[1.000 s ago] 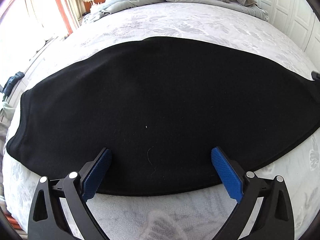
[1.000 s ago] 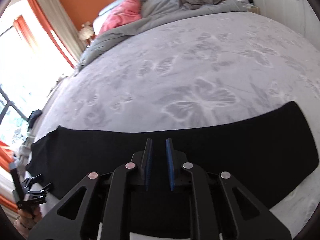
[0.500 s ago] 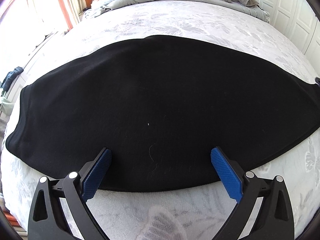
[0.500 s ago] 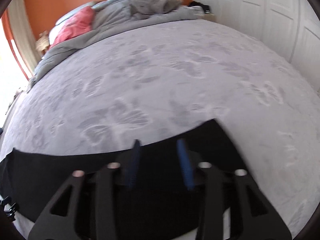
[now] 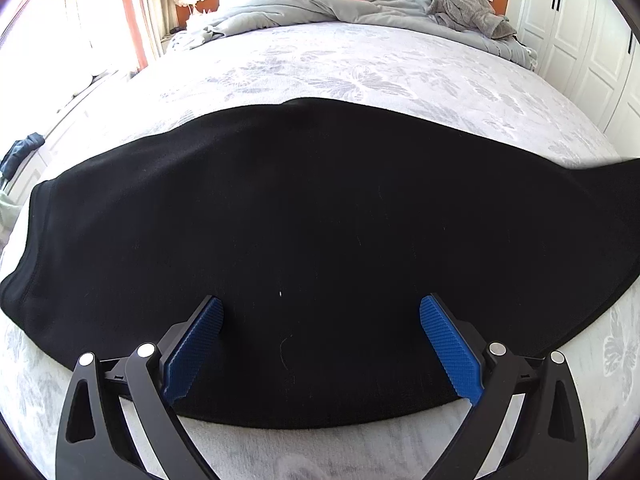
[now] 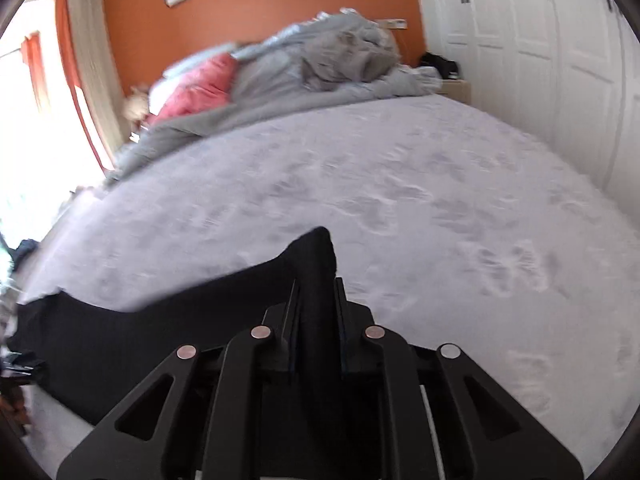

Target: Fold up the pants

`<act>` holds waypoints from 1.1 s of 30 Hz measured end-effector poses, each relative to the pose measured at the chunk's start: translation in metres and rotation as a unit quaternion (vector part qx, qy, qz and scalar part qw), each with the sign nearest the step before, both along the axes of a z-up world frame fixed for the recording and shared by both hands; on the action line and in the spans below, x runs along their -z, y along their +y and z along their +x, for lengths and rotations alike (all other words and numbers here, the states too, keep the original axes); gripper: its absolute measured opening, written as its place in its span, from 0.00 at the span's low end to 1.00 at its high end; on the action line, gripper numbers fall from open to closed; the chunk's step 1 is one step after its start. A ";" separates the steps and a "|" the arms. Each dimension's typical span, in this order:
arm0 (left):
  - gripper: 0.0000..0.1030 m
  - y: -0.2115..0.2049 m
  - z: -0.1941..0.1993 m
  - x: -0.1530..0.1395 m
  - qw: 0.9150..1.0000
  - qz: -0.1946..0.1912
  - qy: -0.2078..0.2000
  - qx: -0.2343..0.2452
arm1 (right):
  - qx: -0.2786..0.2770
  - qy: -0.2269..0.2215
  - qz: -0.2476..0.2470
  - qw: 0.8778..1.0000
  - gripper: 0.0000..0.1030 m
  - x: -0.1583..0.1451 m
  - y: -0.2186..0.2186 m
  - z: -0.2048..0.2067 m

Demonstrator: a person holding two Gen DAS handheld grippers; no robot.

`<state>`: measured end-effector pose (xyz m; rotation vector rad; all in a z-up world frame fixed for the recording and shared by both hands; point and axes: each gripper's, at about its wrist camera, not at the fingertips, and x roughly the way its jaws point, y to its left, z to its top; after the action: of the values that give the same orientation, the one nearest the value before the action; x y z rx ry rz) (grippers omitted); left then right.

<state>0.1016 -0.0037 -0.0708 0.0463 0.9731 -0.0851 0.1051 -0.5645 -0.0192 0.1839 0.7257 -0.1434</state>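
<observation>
Since the black pants (image 5: 312, 240), spread flat across the bed (image 5: 360, 76), look soft, light and limp, the right gripper (image 6: 316, 304) pinches their far end while the left gripper (image 5: 320, 332), fingers wide, hovers at their near edge.

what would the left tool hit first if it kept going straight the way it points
Most likely the black pants: the open left tool angles down over them, nothing between its fingers, with the butterfly-print bedsheet underneath. Depth is hard to judge.
</observation>
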 end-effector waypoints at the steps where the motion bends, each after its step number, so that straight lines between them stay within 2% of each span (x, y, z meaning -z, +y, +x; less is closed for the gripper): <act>1: 0.95 -0.001 0.003 0.001 1.000 0.005 0.000 0.001 | 0.032 0.060 -0.006 0.998 0.05 0.031 -0.015 0.012; 2: 0.95 -0.004 0.003 0.001 1.000 0.012 -0.002 0.003 | 0.062 0.111 -0.037 0.991 0.01 0.058 -0.022 0.019; 3: 0.95 -0.005 0.002 0.001 1.000 0.016 -0.007 0.003 | 0.080 0.145 -0.061 0.984 0.01 0.076 -0.026 0.021; 5: 0.95 -0.005 0.001 0.002 1.000 0.023 -0.006 0.006 | 0.104 0.111 -0.025 0.988 0.01 0.067 -0.033 0.008; 7: 0.95 -0.002 0.002 0.000 1.000 0.018 -0.005 0.005 | 0.102 0.041 0.010 0.994 0.03 0.034 -0.022 -0.012; 9: 0.95 -0.002 0.004 -0.001 1.000 0.017 -0.003 0.002 | 0.056 0.011 0.018 0.998 0.03 0.003 0.011 -0.012; 11: 0.95 -0.003 0.005 -0.002 1.000 0.019 -0.002 0.000 | -0.012 0.012 0.058 0.998 0.03 -0.006 0.051 -0.004; 12: 0.95 -0.004 0.004 -0.002 1.000 0.020 -0.001 -0.001 | -0.030 0.021 0.069 0.997 0.03 0.001 0.069 0.001; 13: 0.95 -0.004 0.004 -0.003 1.000 0.020 0.000 -0.001 | -0.042 0.050 0.061 0.996 0.04 0.018 0.084 0.009; 15: 0.95 -0.004 0.002 -0.005 1.000 0.021 0.002 0.000 | -0.001 0.127 -0.003 0.992 0.03 0.063 0.082 0.025; 16: 0.95 -0.004 0.001 -0.006 1.000 0.021 0.003 0.000 | 0.013 0.126 0.005 0.992 0.02 0.078 0.066 0.019; 17: 0.95 -0.004 0.000 -0.006 1.000 0.021 0.004 0.000 | 0.028 0.099 0.040 0.994 0.02 0.074 0.051 0.009; 18: 0.95 -0.004 -0.001 -0.006 1.000 0.022 0.005 0.000 | 0.085 0.102 0.055 0.990 0.06 0.068 0.035 -0.003; 19: 0.95 -0.004 -0.002 -0.007 1.000 0.023 0.006 0.000 | 0.117 0.091 0.076 0.986 0.09 0.059 0.022 -0.018; 21: 0.95 -0.006 -0.001 -0.009 1.000 0.020 0.008 0.003 | 0.129 0.059 0.098 0.985 0.10 0.035 0.012 -0.043; 22: 0.95 -0.007 -0.001 -0.010 1.000 0.015 0.011 0.005 | 0.120 0.050 0.092 0.987 0.16 0.023 0.019 -0.053; 23: 0.95 -0.008 -0.002 -0.010 1.000 0.010 0.013 0.006 | 0.113 0.049 0.082 0.989 0.27 0.013 0.029 -0.061; 24: 0.95 -0.010 -0.003 -0.011 1.000 0.007 0.014 0.010 | 0.109 0.049 0.075 0.990 0.56 0.007 0.037 -0.066; 25: 0.95 -0.011 -0.005 -0.012 1.000 0.007 0.013 0.015 | 0.115 0.046 0.066 0.990 0.63 0.003 0.045 -0.073; 27: 0.95 -0.015 -0.010 -0.015 1.000 0.017 0.006 0.018 | 0.130 0.040 0.054 0.989 0.62 0.002 0.048 -0.078; 28: 0.95 -0.015 -0.013 -0.016 1.000 0.019 0.002 0.020 | 0.143 0.046 0.061 0.987 0.57 0.004 0.046 -0.079; 29: 0.95 -0.015 -0.015 -0.018 1.000 0.018 0.000 0.019 | 0.158 0.053 0.077 0.983 0.54 0.005 0.041 -0.083; 31: 0.95 -0.013 -0.019 -0.021 1.000 0.011 -0.002 0.019 | 0.172 0.047 0.118 0.977 0.53 0.005 0.030 -0.089; 33: 0.95 -0.011 -0.021 -0.025 1.000 -0.001 -0.003 0.018 | 0.185 0.041 0.132 0.973 0.53 0.006 0.023 -0.096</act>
<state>0.0802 -0.0142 -0.0455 0.0614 0.9653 -0.1187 0.0095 -0.5413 -0.0251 0.5706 0.7861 -0.4119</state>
